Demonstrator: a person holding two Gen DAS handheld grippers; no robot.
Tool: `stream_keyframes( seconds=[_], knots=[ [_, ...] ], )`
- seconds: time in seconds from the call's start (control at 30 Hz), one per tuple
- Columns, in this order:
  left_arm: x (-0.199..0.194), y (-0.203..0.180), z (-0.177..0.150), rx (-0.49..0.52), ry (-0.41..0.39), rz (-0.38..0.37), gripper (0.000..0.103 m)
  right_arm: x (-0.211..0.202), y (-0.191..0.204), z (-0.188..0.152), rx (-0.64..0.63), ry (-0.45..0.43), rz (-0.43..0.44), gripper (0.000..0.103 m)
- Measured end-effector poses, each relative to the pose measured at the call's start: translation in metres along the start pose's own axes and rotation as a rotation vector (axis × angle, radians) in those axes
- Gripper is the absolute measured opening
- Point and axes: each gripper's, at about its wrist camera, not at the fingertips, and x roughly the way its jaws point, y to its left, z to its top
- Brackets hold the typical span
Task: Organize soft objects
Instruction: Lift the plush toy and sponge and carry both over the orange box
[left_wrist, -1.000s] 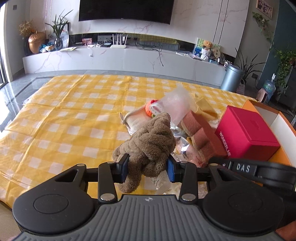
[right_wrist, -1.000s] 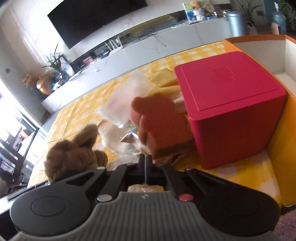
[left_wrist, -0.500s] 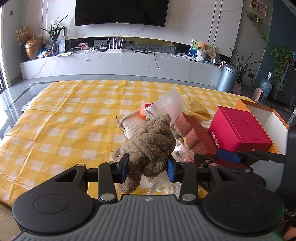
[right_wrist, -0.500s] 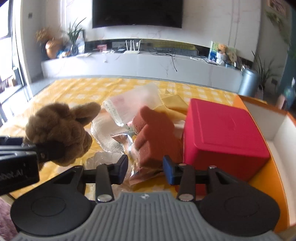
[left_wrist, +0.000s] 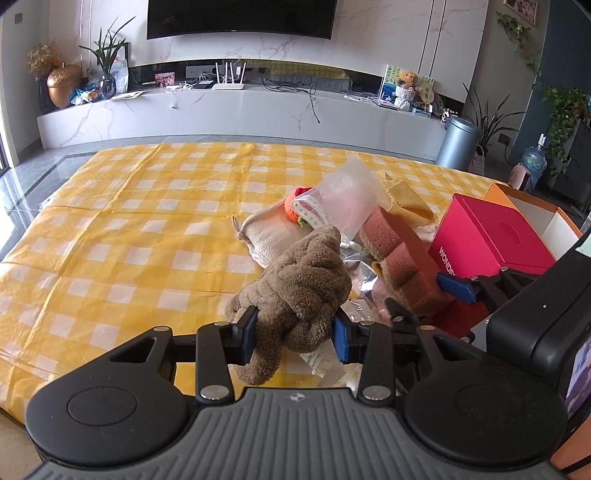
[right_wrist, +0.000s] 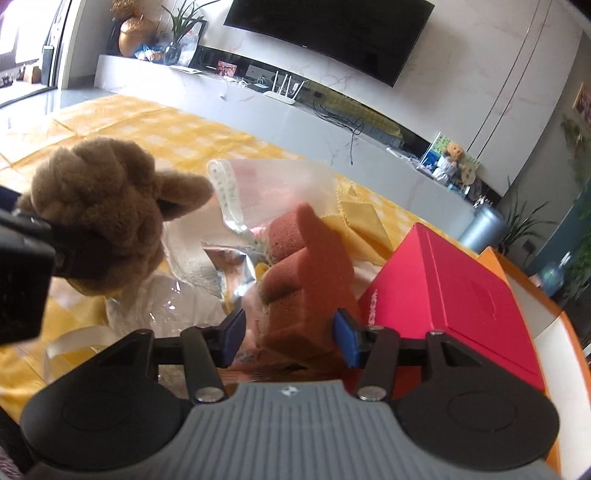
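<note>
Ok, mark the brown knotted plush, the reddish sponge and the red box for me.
brown knotted plush (left_wrist: 303, 291), left wrist view, middle of the knot.
reddish sponge (right_wrist: 310, 273), right wrist view, upper face.
red box (right_wrist: 454, 291), right wrist view, lid top.

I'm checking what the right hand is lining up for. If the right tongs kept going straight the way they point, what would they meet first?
Most likely the reddish-brown sponge: it sits between the opening right tongs, untouched so far. The red box lies off to the right.

A yellow-checked cloth (left_wrist: 147, 229) carries a heap of soft things (left_wrist: 351, 236) beside a red box (left_wrist: 487, 236).
</note>
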Motion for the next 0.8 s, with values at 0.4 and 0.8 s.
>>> stream_keyframes(
  seconds=[0.4,0.8],
  knots=[
    [-0.023,-0.005,0.004,0.025,-0.053,0.027,0.045,-0.033,-0.018,0.005,0.079,-0.055,0.029,0.035],
    [-0.078,-0.027,0.012,0.068,-0.145,0.022,0.045,-0.109,-0.074,0.014,0.354,-0.122,0.209,0.035]
  ],
)
